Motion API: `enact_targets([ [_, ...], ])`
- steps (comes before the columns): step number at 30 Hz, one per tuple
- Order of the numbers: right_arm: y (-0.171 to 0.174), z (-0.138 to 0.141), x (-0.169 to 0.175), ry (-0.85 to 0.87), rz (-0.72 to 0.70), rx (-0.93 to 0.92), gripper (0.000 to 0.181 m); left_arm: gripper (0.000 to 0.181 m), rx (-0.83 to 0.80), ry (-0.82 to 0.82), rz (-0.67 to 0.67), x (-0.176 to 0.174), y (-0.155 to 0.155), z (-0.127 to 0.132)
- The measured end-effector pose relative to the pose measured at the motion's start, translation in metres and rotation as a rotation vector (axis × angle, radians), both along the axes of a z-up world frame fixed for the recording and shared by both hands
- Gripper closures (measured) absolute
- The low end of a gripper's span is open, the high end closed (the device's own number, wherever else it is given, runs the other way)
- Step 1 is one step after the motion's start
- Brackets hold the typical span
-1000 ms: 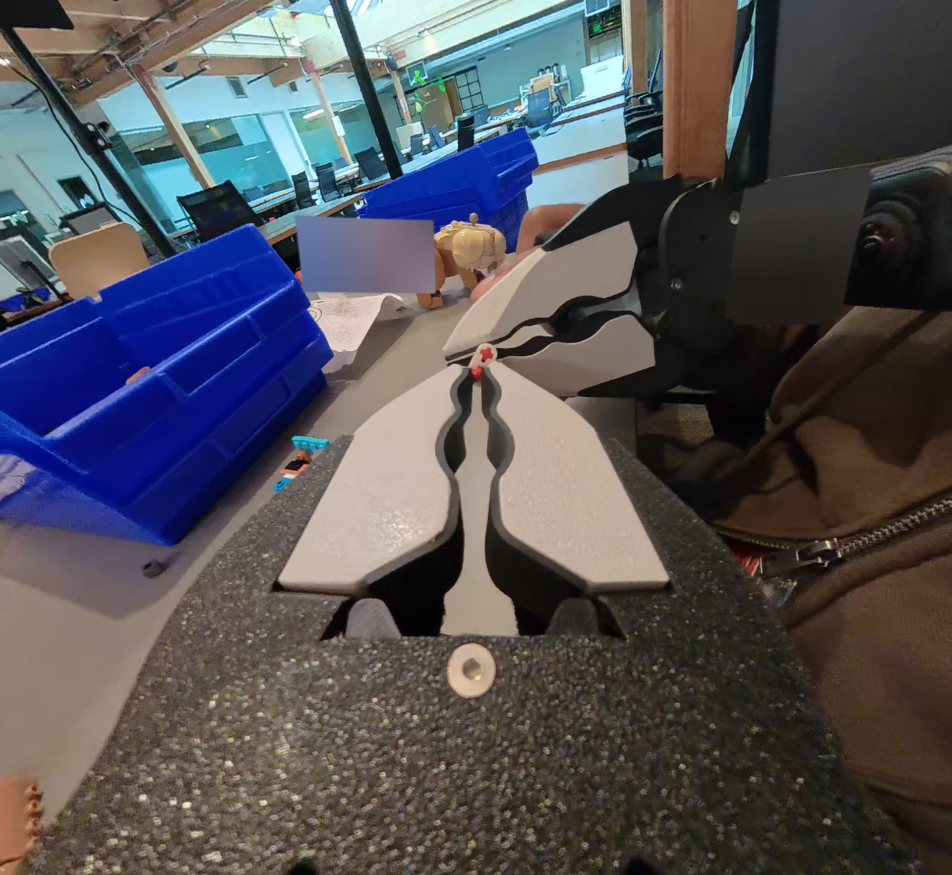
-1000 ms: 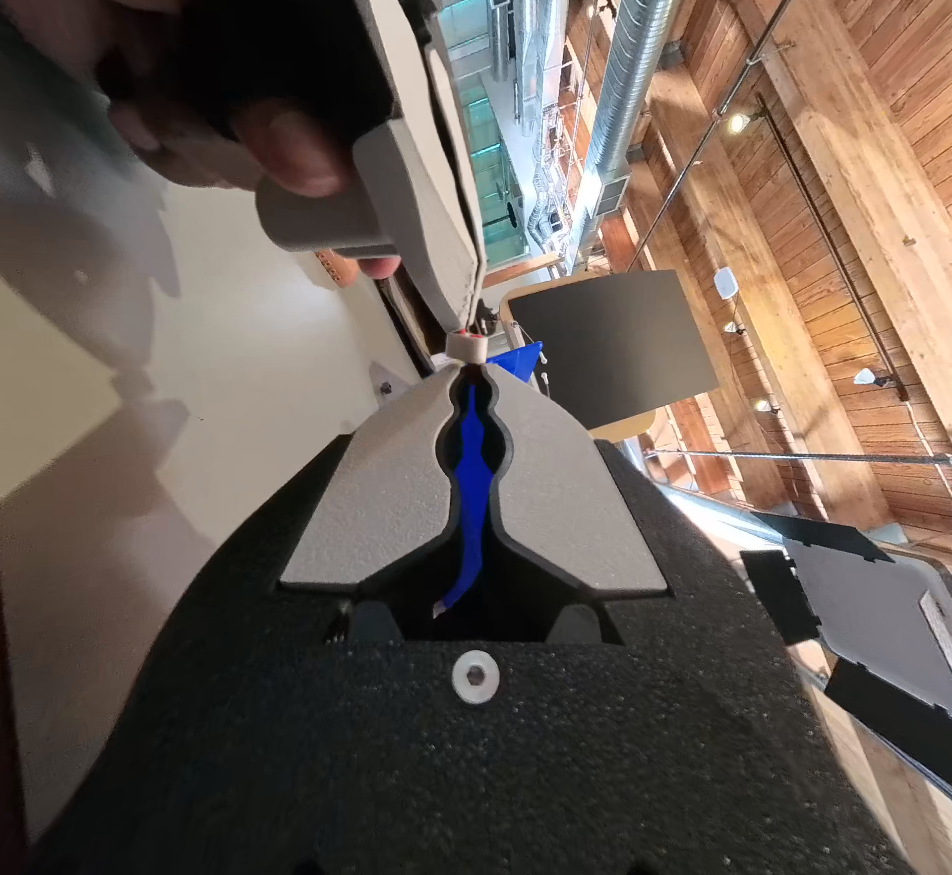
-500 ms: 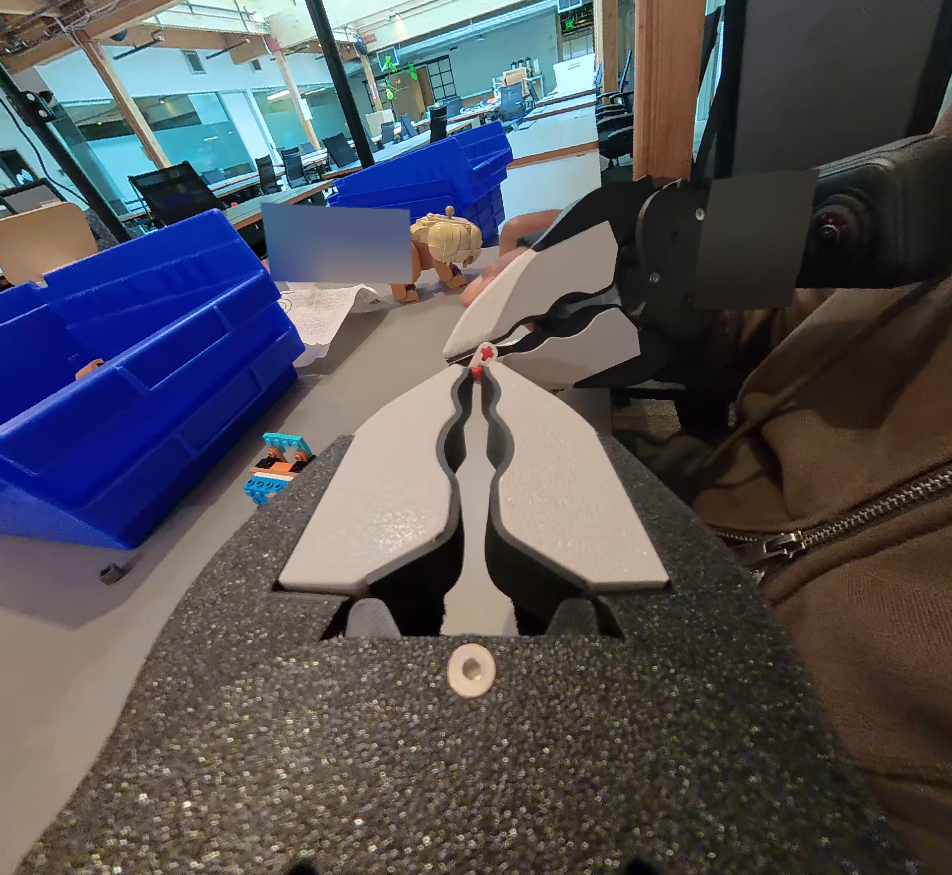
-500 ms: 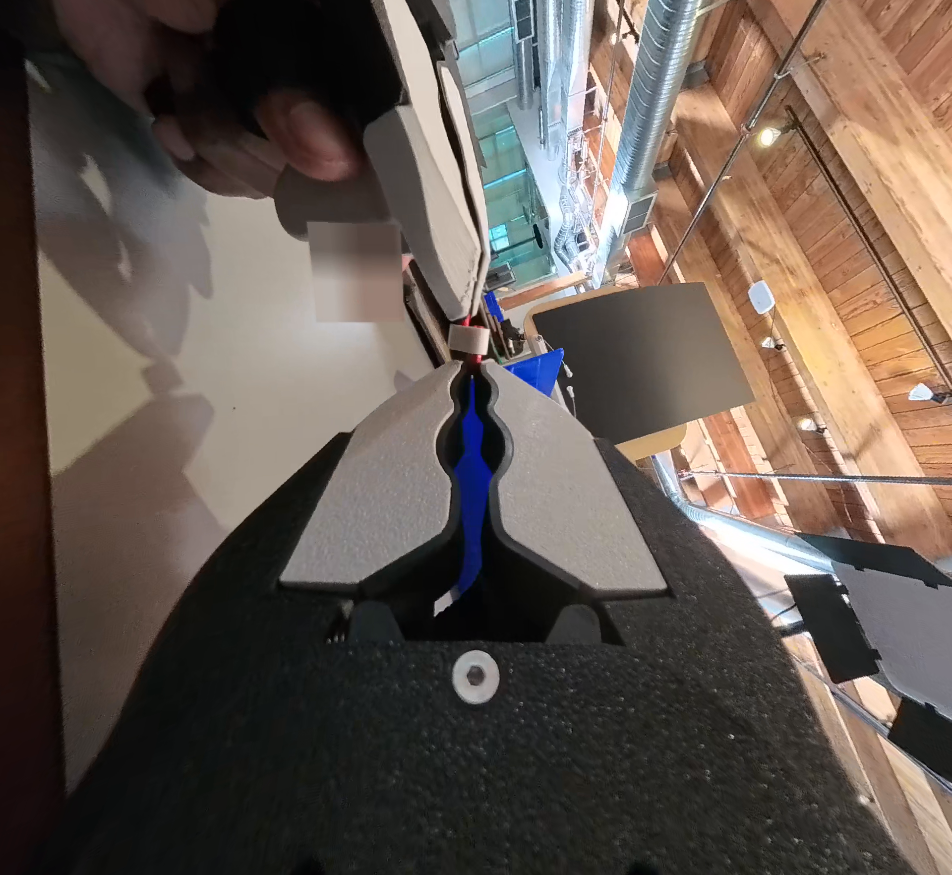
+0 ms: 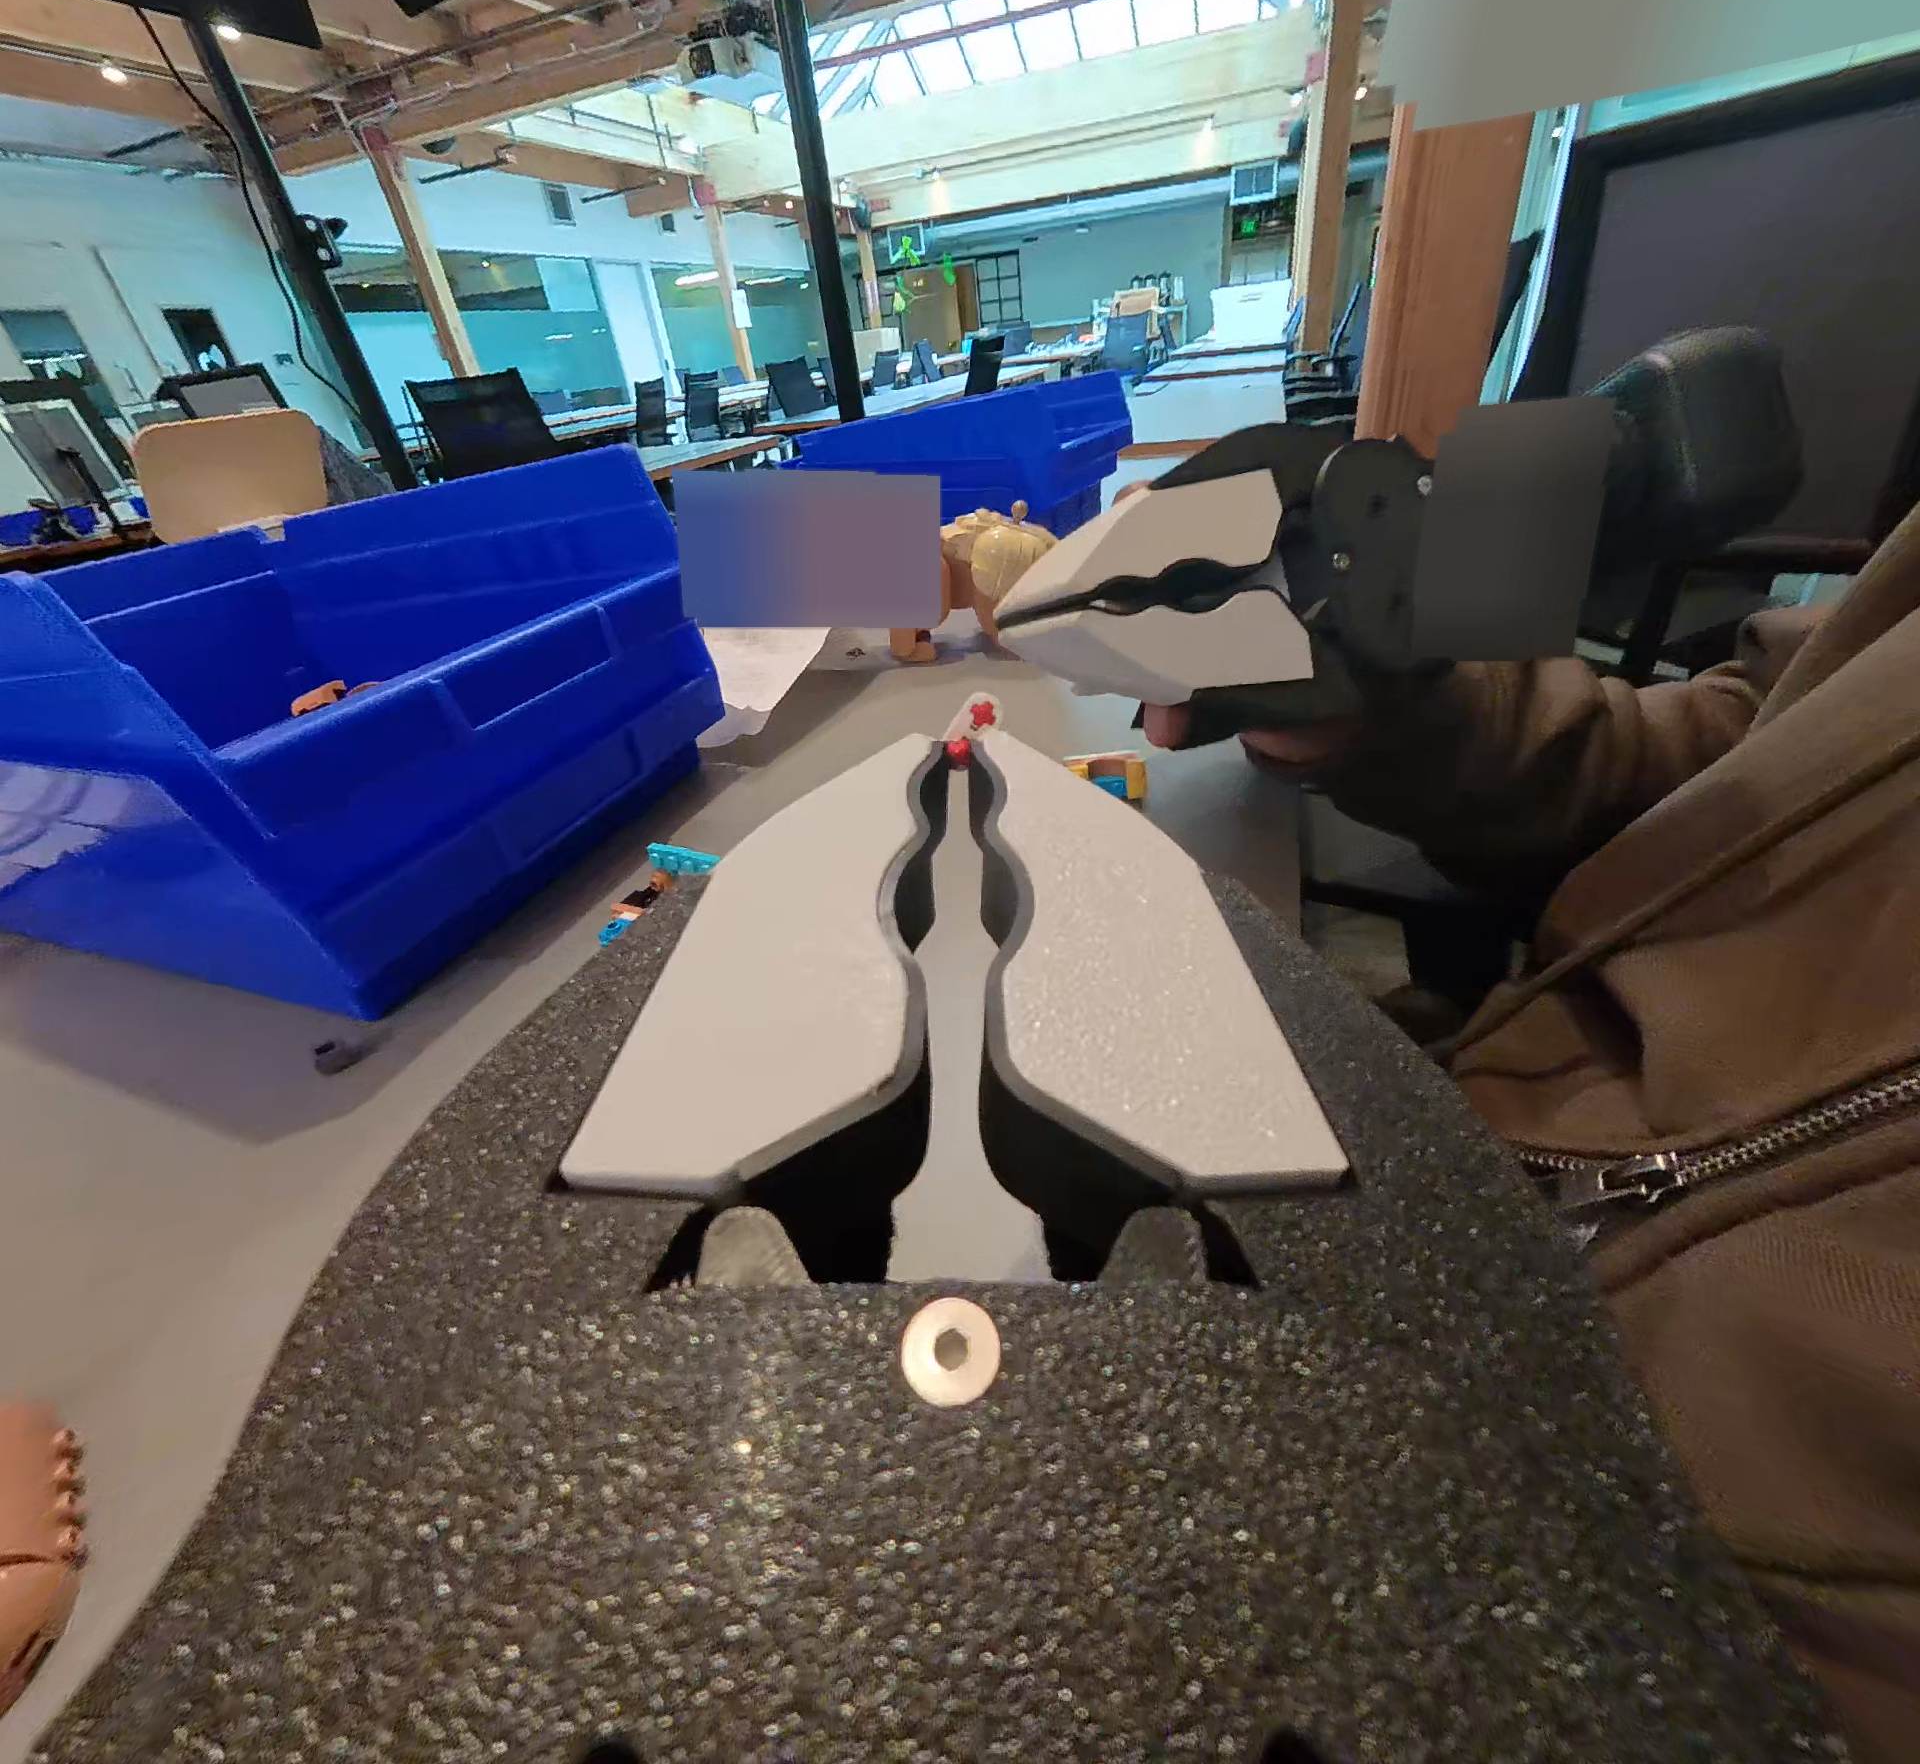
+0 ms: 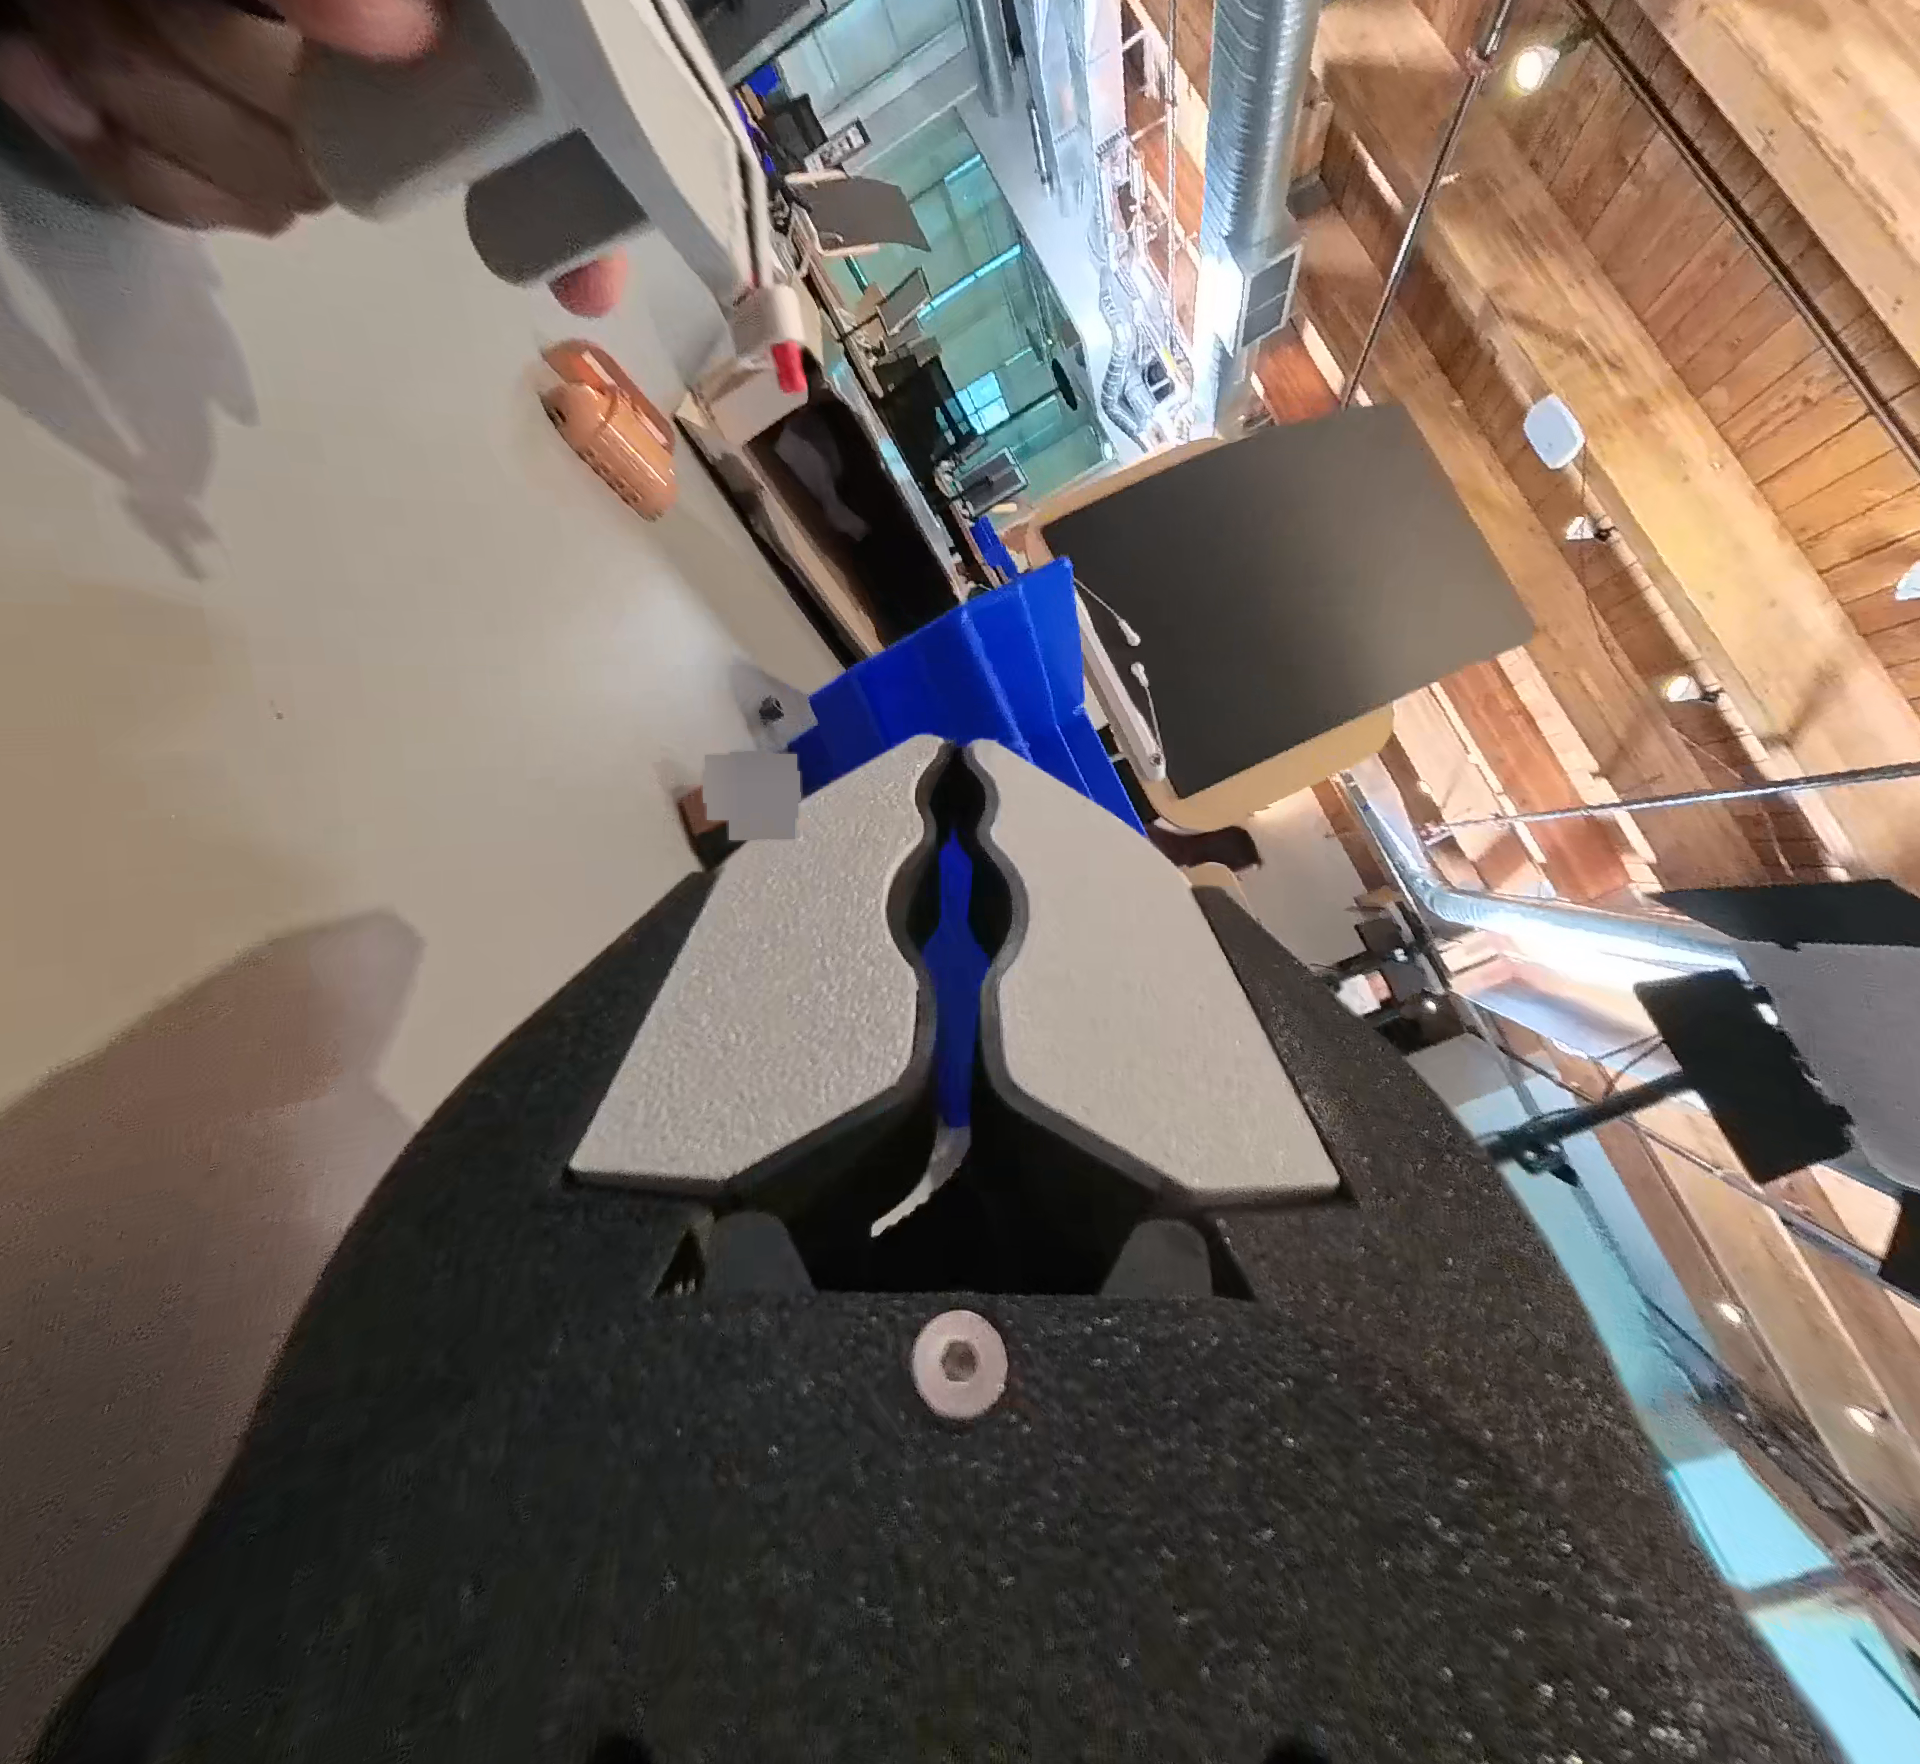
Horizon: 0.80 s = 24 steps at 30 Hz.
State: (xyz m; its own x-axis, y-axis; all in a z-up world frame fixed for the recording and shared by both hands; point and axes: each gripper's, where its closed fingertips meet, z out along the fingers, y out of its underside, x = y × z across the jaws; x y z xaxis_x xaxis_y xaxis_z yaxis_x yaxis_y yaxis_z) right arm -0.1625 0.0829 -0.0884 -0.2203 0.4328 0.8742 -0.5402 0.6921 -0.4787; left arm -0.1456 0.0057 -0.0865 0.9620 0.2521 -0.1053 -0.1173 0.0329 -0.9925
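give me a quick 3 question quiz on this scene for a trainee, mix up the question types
1. True or false: the left gripper is shut on a small red and white piece.
2. Multiple choice: in the left wrist view, the large blue bin sits A) left of the left gripper, B) right of it, C) on the person's lap.
3. Short answer: does the right gripper hold anything at its tips?

Key
1. True: the tips pinch it.
2. A.
3. No; its tips meet with nothing visible between them, and it hangs above the grey table, in front of the tan toy figure.
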Motion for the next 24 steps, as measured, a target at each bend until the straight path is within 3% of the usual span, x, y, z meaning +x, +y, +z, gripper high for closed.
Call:
enact_targets([
  [10, -0.051, -0.011, 0.018, -0.003, 0.126, 0.048, 0.181, 0.177, -0.112, 0.107, -0.038, 0.017, 0.018, -0.013],
  [18, -0.053, -0.022, 0.018, -0.084, 0.142, 0.089, 0.164, 0.177, -0.160, 0.192, -0.004, 0.020, 0.019, -0.017],
  [24, -0.053, -0.027, 0.018, -0.099, 0.139, 0.114, 0.164, 0.177, -0.236, 0.260, -0.003, 0.025, 0.025, -0.026],
])
